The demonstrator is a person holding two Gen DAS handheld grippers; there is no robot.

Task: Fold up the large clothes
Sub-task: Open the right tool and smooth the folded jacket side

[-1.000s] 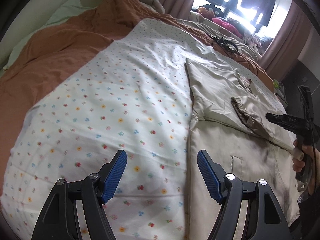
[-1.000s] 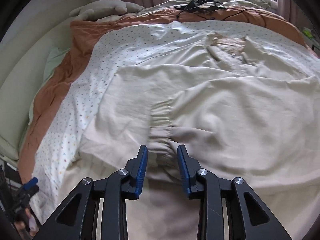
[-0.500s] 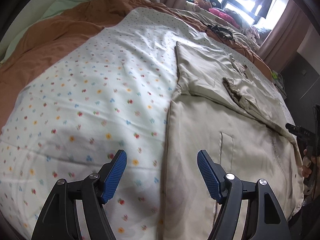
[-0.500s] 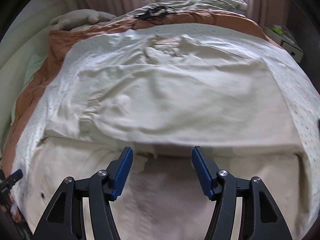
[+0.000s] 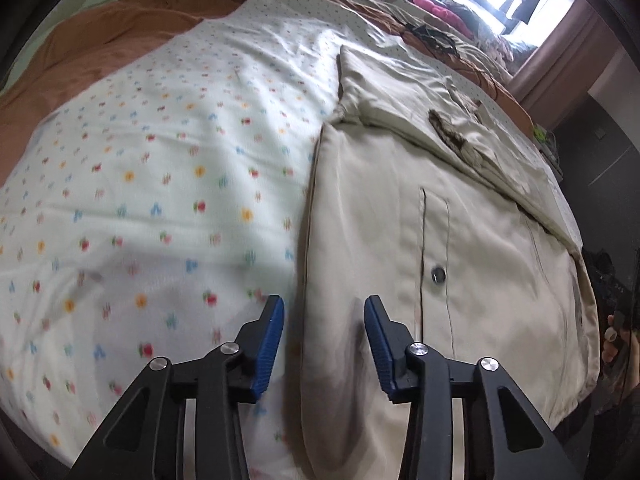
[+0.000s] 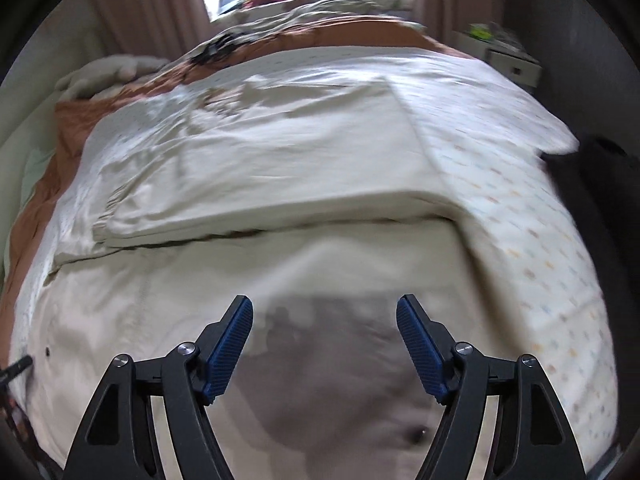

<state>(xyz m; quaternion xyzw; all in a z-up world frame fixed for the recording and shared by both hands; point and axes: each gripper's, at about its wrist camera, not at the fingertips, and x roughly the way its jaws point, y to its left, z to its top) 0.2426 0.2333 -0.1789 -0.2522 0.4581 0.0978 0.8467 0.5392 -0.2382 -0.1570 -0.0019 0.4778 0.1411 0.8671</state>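
Jacket (image 5: 400,216): beige, spread flat on bed over dotted sheet (image 5: 160,168); upper part w/ sleeves folded down across body, cuff (image 5: 448,136) on top.
Pocket snap (image 5: 439,275): just ahead of L claw's right finger.
L claw (image 5: 324,344): about half open, jaws closing; jacket's side edge lies betw fingers, pads not pressing it.
R claw (image 6: 325,350): wide, jaws opening, nothing gripped; above jacket's lower body (image 6: 320,272).
Brown blanket (image 5: 100,40): under sheet, far side.
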